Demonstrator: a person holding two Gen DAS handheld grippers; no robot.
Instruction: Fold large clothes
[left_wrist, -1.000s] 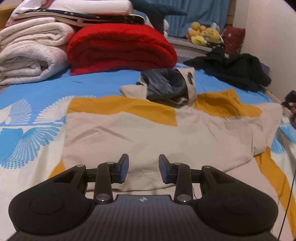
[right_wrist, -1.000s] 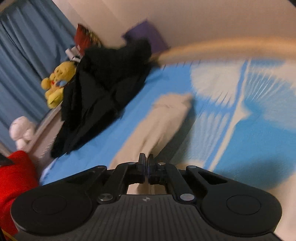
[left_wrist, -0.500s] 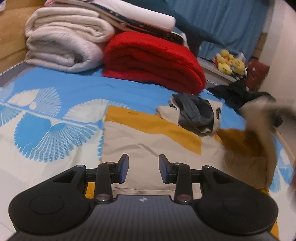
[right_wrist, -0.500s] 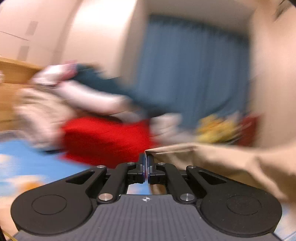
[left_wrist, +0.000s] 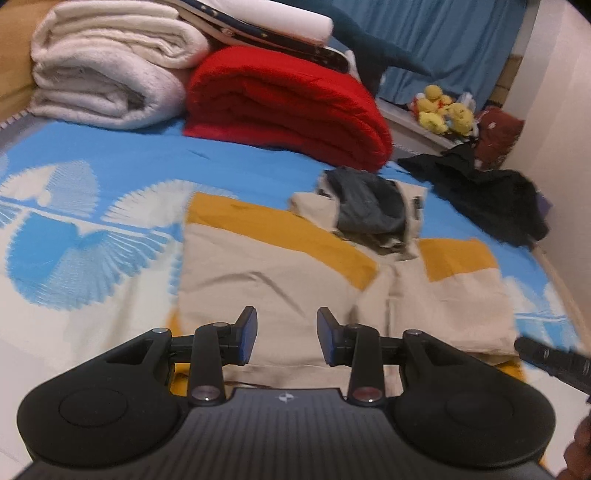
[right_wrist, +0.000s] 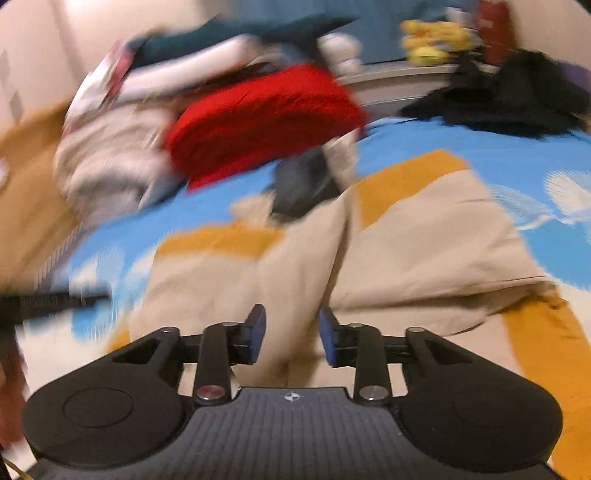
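I see no readable writing. My left tool (left_wrist: 287, 336) hangs open over the beige-and-mustard garment (left_wrist: 273, 280); my right tool (right_wrist: 291, 334) is opening, nothing between its jaws.

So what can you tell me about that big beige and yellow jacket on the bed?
The jacket lies flat on the blue and white patterned bedsheet, back side up. It looks like soft beige cloth with mustard-yellow bands across the shoulders. Its grey-lined hood bunches up at the far end. One sleeve is folded in across the body, leaving a crease down the middle. Neither gripper touches it.
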